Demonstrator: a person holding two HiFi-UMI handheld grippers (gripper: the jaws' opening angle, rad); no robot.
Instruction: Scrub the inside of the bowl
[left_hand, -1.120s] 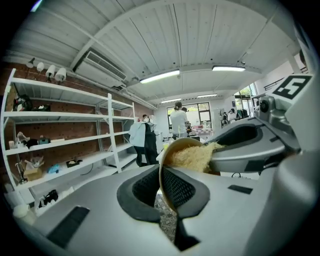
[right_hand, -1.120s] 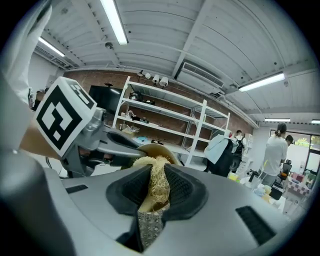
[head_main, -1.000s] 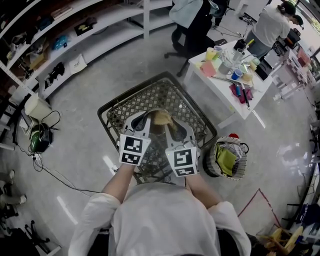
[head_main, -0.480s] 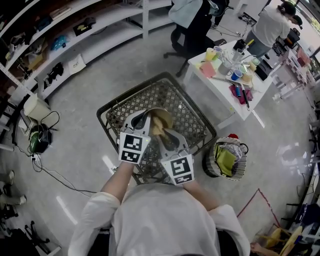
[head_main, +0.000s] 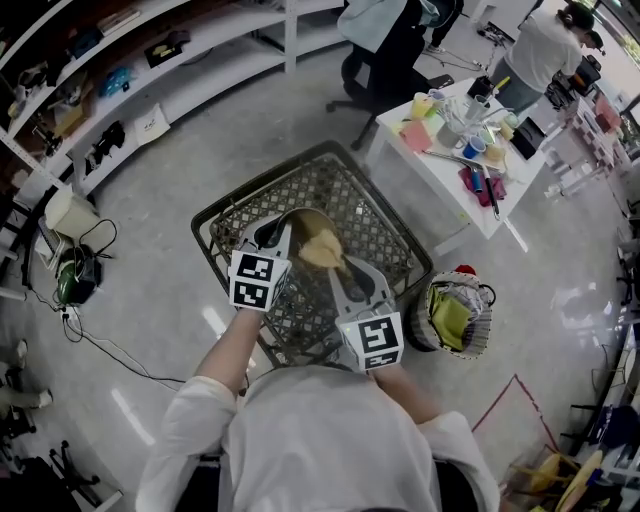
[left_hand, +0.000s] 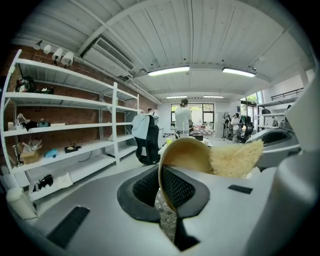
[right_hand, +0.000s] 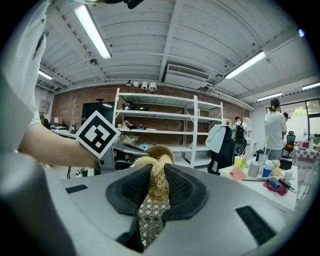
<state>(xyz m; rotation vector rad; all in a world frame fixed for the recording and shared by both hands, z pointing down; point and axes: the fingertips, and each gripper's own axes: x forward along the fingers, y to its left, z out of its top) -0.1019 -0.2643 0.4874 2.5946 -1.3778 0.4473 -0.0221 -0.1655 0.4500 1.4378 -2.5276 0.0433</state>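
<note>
Tan round bowl (left_hand: 186, 156) was held up over the middle of the black metal lattice table (head_main: 385, 215), tipped on its side with its opening turned toward the right gripper. We saw the left gripper (left_hand: 166, 192) clamped tight on the bowl's rim, the thin wall pinched between both dark ribbed pads, nothing else in them. We saw the right gripper (right_hand: 155, 182) closed on a pale yellow fibrous scrubbing pad (right_hand: 152, 172), squeezed between the pads and bulging out past the tips. In the left gripper view the scrubbing pad sat at the bowl's mouth, against the rim on its right side. We couldn't tell if it reached the bowl's bottom. In the head view both grippers met over the table's middle, the left one nearer the left edge, the right one coming in from the near edge. On the floor just off the table's right corner stood a round wicker basket (head_main: 458, 318) with a yellow cloth in it. Beyond the far right edge stood a white table (head_main: 452, 178) carrying cups and bottles. White shelving (head_main: 150, 90) ran along the far left.
</note>
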